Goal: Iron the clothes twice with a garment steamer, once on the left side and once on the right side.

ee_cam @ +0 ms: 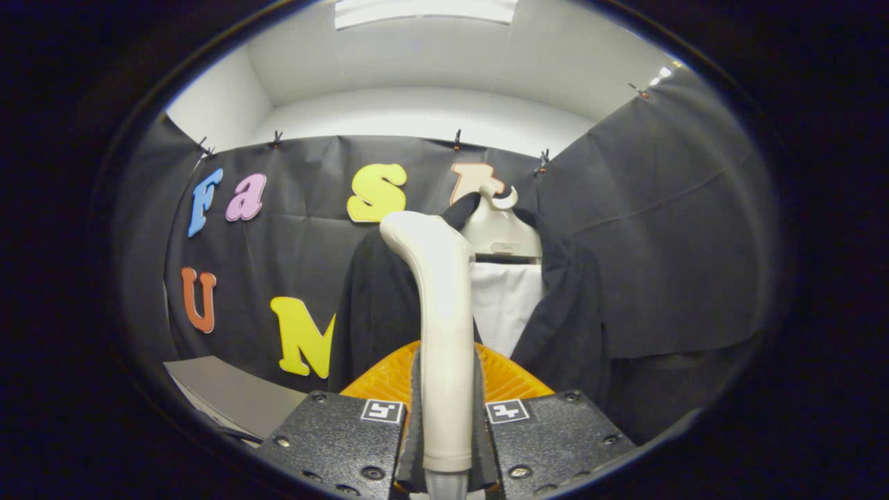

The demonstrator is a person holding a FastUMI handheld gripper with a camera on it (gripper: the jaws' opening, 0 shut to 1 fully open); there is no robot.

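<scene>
Black cloth [660, 229] hangs as the booth's wall, pinned up by small clips [458, 139]. Above it run a white wall [417, 114] and a ceiling light [424, 10]

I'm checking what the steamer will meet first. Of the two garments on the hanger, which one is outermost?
The dark jacket: it drapes over both shoulders of the hanger, open at the front, with the white shirt showing underneath. The tool is shut on the steamer.

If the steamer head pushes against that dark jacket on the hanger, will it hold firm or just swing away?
Probably it gives way: the dark jacket hangs loosely from a hanger, so it looks floppy and apt to swing. The garment steamer, clamped between the gripper fingers, looks rigid and smooth, possibly slippery.
</scene>
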